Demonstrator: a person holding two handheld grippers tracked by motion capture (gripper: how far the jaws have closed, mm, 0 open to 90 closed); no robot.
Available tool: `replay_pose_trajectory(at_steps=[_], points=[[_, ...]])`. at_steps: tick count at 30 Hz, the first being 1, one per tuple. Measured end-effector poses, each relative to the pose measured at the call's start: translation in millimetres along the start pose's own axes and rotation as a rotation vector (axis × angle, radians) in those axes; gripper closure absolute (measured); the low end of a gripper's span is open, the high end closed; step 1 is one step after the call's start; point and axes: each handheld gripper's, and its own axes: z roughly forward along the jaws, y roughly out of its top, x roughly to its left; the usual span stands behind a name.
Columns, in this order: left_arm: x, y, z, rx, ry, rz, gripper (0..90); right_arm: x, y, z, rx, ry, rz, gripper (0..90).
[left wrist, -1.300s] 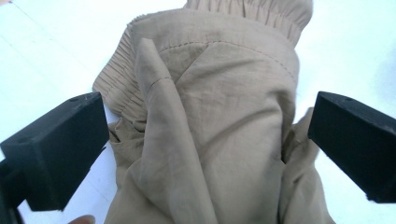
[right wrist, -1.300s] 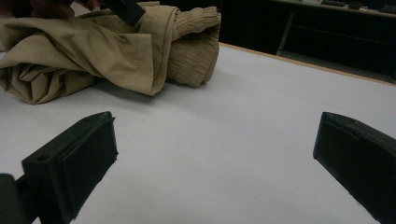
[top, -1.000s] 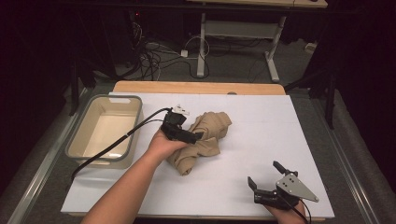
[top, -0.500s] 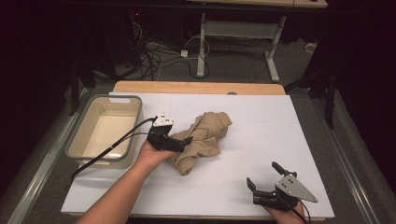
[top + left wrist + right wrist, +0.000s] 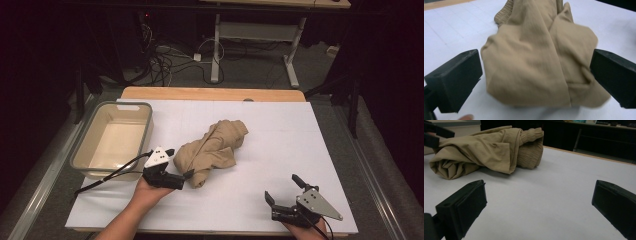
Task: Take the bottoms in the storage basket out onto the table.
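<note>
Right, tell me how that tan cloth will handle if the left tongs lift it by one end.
The cloth lies crumpled in soft folds, so it will likely sag and unroll rather than lift as one piece. It looks thin, so probably light. The left tongs stand open around its bunched end; a pinch there may catch just some layers, and the rest could drag.

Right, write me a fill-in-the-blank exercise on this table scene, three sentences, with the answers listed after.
1. The crumpled garment on the white table is ____ in colour.
2. The bin stands to the ____ of the garment in the high view.
3. The left gripper faces the garment with its fingers ____, and the right gripper is the same.

Missing words: tan; left; open
</note>
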Motion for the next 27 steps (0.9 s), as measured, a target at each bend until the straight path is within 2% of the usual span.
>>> replay_pose_trajectory(at_steps=[2,7,12,14,21,24,26,27], points=[[-0.8,-7.1,-4.3,-0.008,-0.006,-0.007,0.0,0.3,0.2,-0.6,-0.003,0.001,0.004,0.4],[-8.5,-32.2,-20.1,-0.042,-0.002,0.023,0.0,-0.4,0.6,-3.6,-0.015,0.002,0.010,0.5],[-16.6,-55.9,-31.4,-0.063,-0.010,0.027,0.0,0.6,0.4,-4.4,-0.020,-0.001,0.012,0.4],[-19.2,-63.8,-36.1,-0.072,0.004,0.036,0.0,1.9,0.4,-4.7,-0.028,0.001,0.019,0.5],[-23.4,-86.8,-52.9,-0.060,0.016,0.033,0.0,7.1,1.6,-6.0,-0.042,-0.001,0.027,0.5],[-25.9,-94.9,-62.2,-0.059,0.006,0.038,0.0,8.2,1.0,-10.1,-0.046,-0.002,0.029,0.4],[-26.9,-100.9,-67.7,-0.086,0.017,0.050,0.0,9.0,0.1,-14.4,-0.048,-0.004,0.027,0.5],[-27.3,-104.1,-71.1,-0.124,0.028,0.056,0.0,9.1,0.1,-15.3,-0.050,-0.006,0.028,0.5]])
